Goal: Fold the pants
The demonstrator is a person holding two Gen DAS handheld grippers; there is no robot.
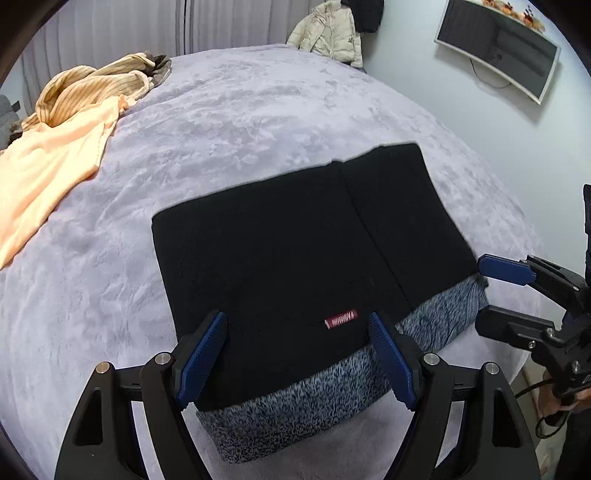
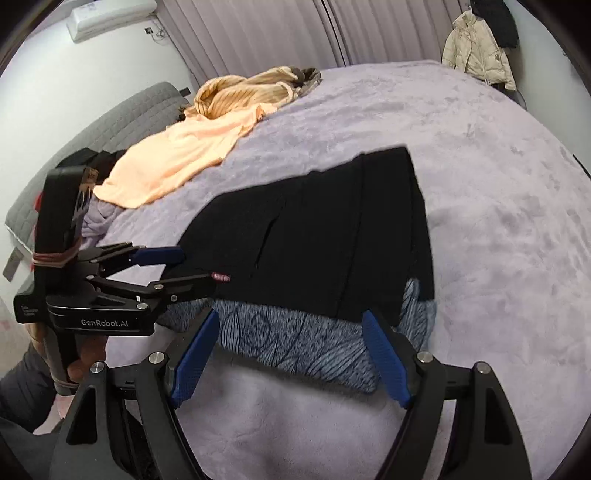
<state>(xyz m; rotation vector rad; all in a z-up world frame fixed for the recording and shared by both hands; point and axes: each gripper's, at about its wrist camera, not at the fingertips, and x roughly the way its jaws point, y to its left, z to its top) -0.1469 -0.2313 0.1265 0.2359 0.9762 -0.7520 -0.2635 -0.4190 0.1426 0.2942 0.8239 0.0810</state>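
Note:
Black pants (image 1: pixel 295 240) (image 2: pixel 332 240) lie folded flat on the lilac bed blanket (image 1: pixel 240 110) (image 2: pixel 498 203). A small red label (image 1: pixel 340 318) (image 2: pixel 220 277) sits near their front edge. A blue-grey patterned layer (image 1: pixel 295 417) (image 2: pixel 295 347) sticks out from under that edge. My left gripper (image 1: pixel 297 321) (image 2: pixel 192 269) hovers open above the front edge, by the label, with nothing pinched. My right gripper (image 2: pixel 291 315) (image 1: pixel 480 291) stands open at the pants' right front corner, its pads free of the cloth.
An orange garment (image 1: pixel 48 162) (image 2: pixel 177 158) and a striped beige one (image 1: pixel 92 85) (image 2: pixel 240 92) lie heaped at the bed's far left. A cream jacket (image 1: pixel 328 33) (image 2: pixel 480 55) hangs by the curtains. A screen (image 1: pixel 498 48) hangs on the right wall.

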